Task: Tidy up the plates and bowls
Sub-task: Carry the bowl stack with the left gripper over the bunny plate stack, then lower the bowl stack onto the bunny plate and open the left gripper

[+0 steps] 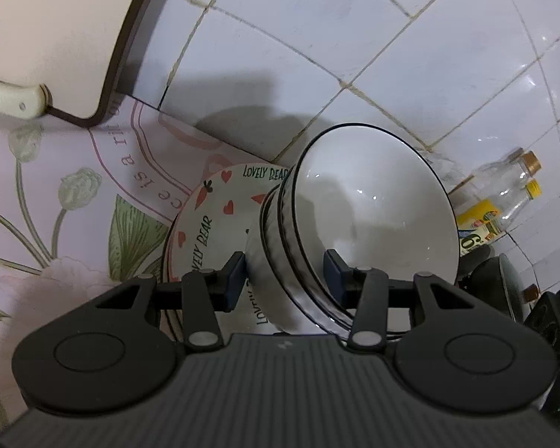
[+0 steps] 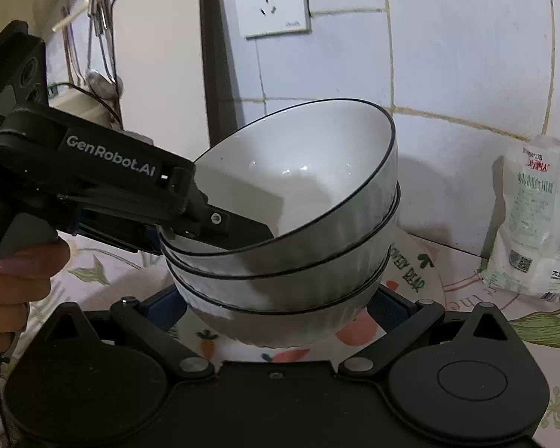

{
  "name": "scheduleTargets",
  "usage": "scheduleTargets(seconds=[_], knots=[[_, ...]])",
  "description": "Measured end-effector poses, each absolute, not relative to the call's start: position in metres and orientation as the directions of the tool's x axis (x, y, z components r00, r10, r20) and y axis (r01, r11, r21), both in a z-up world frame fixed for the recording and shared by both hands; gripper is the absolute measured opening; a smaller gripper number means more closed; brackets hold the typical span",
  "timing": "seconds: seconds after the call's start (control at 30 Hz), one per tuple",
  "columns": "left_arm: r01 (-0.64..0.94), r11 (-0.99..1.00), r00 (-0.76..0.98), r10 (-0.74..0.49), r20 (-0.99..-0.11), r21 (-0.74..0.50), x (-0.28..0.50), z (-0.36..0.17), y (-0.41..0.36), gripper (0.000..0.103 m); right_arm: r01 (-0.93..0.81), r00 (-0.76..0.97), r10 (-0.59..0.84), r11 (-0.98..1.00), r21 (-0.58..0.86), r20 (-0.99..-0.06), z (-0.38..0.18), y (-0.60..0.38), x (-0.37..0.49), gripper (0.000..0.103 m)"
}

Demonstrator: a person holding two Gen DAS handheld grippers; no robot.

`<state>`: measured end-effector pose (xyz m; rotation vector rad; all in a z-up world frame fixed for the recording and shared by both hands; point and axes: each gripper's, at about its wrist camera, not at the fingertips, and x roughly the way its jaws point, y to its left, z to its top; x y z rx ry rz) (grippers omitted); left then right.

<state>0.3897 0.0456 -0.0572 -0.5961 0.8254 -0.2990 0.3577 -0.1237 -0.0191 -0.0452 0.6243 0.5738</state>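
Above a heart-patterned plate on the flowered tablecloth, a stack of three white bowls with dark rims hung tilted. The left gripper clamped the near rims of the stack, one pad inside the top bowl and one against the outer wall. The right gripper sat low around the bottom bowl, its blue pads at either side; whether they pressed on it I could not tell. A salt bag stood by the tiled wall.
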Motion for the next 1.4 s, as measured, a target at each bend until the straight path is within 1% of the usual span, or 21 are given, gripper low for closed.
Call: scheduleTargets(seconds=[0.43,0.6,0.73,0.87,0.93,1.17,1.2,1.23,1.3,1.4], knots=[[0.049,0.836,0.677,-0.43,-0.597,-0.547,0.388,-0.064,0.033,0.044,-0.497,0.651,0.463,0.859,0.123,-0.602,-0.031,-0.122,0.363,0.103],[0.057,0.889,0.707,-0.357,-0.61,-0.455,0.374,-0.057,0.02,0.052,-0.468,0.651,0.476,0.865,0.181,-0.591,-0.031,-0.125,0.355,0.103],[0.076,0.899,0.747,-0.337,-0.573,-0.431,0.356,-0.042,0.02,0.058,-0.449,0.684,0.459,0.878,0.169,-0.568,-0.023,-0.134,0.339,0.103],[0.096,0.918,0.783,-0.309,-0.54,-0.386,0.331,-0.021,0.022,0.058,-0.391,0.723,0.408,0.907,0.157,-0.558,-0.014,-0.147,0.315,0.103],[0.104,0.918,0.789,-0.31,-0.53,-0.383,0.318,-0.011,0.023,0.059,-0.377,0.736,0.391,0.915,0.145,-0.552,-0.008,-0.152,0.302,0.103],[0.126,0.929,0.812,-0.298,-0.502,-0.347,0.264,0.012,0.023,0.06,-0.346,0.789,0.346,0.933,0.097,-0.507,0.013,-0.168,0.253,0.102],[0.137,0.93,0.812,-0.302,-0.5,-0.34,0.257,0.016,0.021,0.06,-0.318,0.811,0.319,0.944,0.088,-0.491,0.017,-0.172,0.245,0.1],[0.149,0.93,0.812,-0.309,-0.495,-0.336,0.251,0.02,0.019,0.06,-0.26,0.841,0.271,0.961,0.09,-0.468,0.02,-0.177,0.237,0.1],[0.179,0.931,0.821,-0.32,-0.473,-0.318,0.235,0.029,0.017,0.06,-0.188,0.881,0.224,0.974,0.125,-0.417,0.023,-0.191,0.221,0.1],[0.172,0.945,0.829,-0.291,-0.478,-0.277,0.214,0.035,0.017,0.061,-0.172,0.896,0.233,0.967,0.187,-0.379,0.03,-0.208,0.201,0.1]])
